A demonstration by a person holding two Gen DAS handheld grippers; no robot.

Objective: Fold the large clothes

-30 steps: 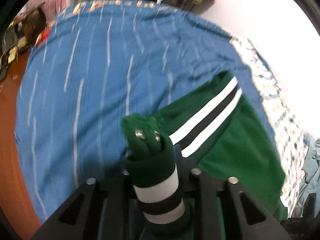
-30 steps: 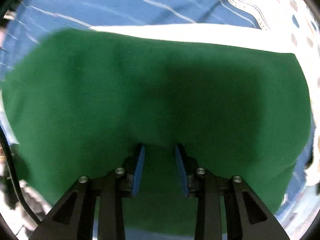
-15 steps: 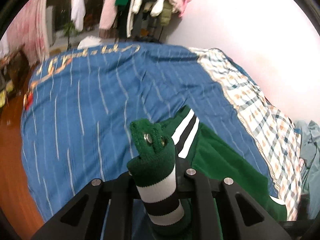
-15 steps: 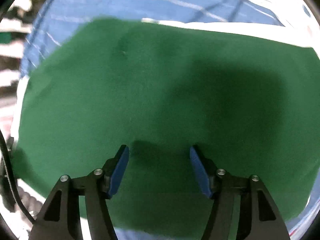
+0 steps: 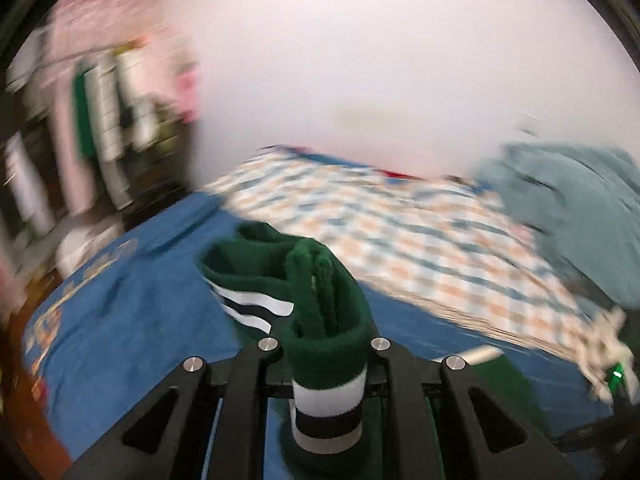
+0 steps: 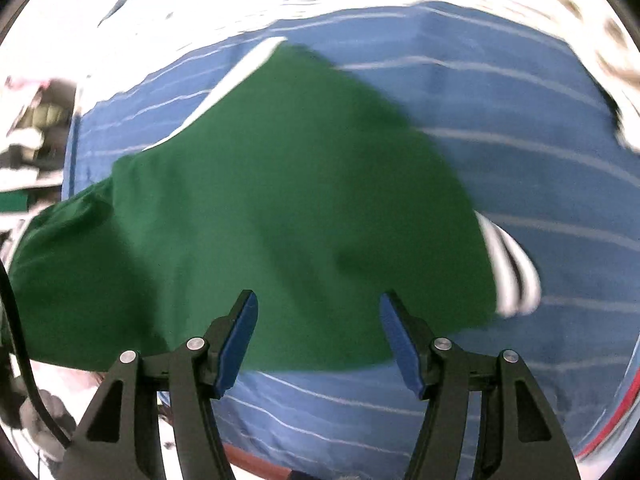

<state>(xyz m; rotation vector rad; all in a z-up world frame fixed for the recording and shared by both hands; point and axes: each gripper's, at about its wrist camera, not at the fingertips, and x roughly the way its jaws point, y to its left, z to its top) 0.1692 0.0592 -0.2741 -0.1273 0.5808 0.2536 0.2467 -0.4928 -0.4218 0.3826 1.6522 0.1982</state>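
Two grippers: left gripper (image 5: pixel 325 344) pinching green garment (image 5: pixel 320 300), right gripper (image 6: pixel 318 338) spread; bedspread (image 5: pixel 120 320) lettering unreadable.

The left hand-held gripper (image 5: pixel 326 344) sits at the bottom centre of its frame, black fingers drawn tight together and clamped on the green striped cuff (image 5: pixel 326 384) bunched between them. The right hand-held gripper (image 6: pixel 318 340) points steeply down at the lower centre of its frame, its blue pads (image 6: pixel 236 340) spread wide with nothing pinched between them.
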